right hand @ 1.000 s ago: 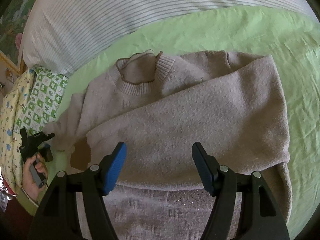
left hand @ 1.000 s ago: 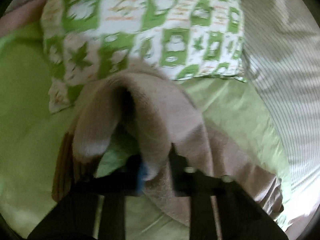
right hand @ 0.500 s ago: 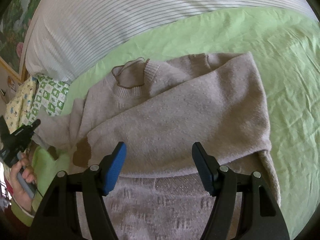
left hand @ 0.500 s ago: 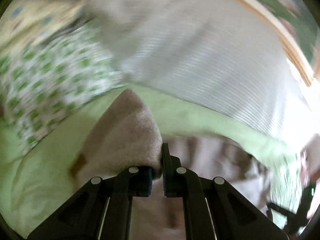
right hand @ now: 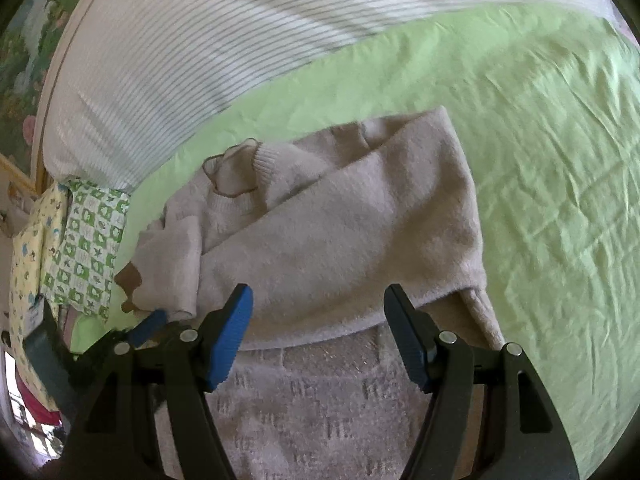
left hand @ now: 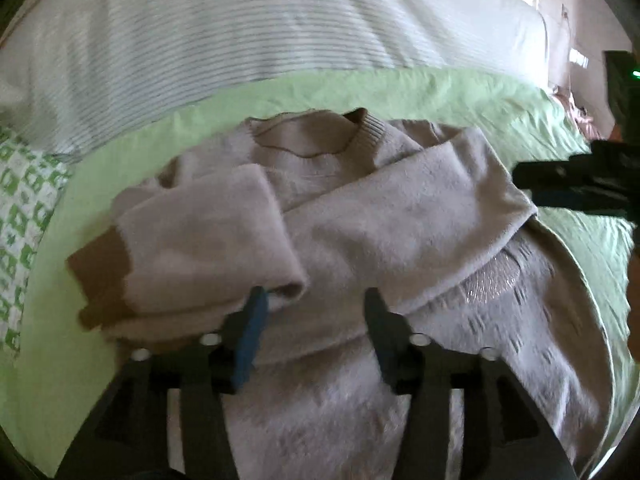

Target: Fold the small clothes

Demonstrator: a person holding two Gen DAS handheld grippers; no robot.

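A beige knit sweater (left hand: 400, 208) (right hand: 340, 240) lies face up on the green sheet (right hand: 540, 160), one sleeve folded across its chest. The other sleeve (left hand: 200, 232), with a brown cuff (left hand: 100, 272) (right hand: 130, 278), is doubled over the sweater's left side. My left gripper (left hand: 314, 296) hovers just in front of that sleeve's fold. Its jaws are opening and the fold's edge lies by the left pad, not pinched. It also shows low on the left of the right wrist view (right hand: 152, 324). My right gripper (right hand: 319, 292) (left hand: 572, 184) stands open above the sweater's lower body, empty.
A white striped pillow (left hand: 240, 32) (right hand: 200, 40) runs along the far side of the bed. A green-and-white patterned cloth (left hand: 20, 208) (right hand: 88, 248) and a yellow printed one (right hand: 28, 248) lie to the left. Bare green sheet spreads to the right.
My left gripper swung from the patterned cloth across to the sweater with the sleeve pinched, then opened and let it go. The right gripper drifted slightly and stayed open.
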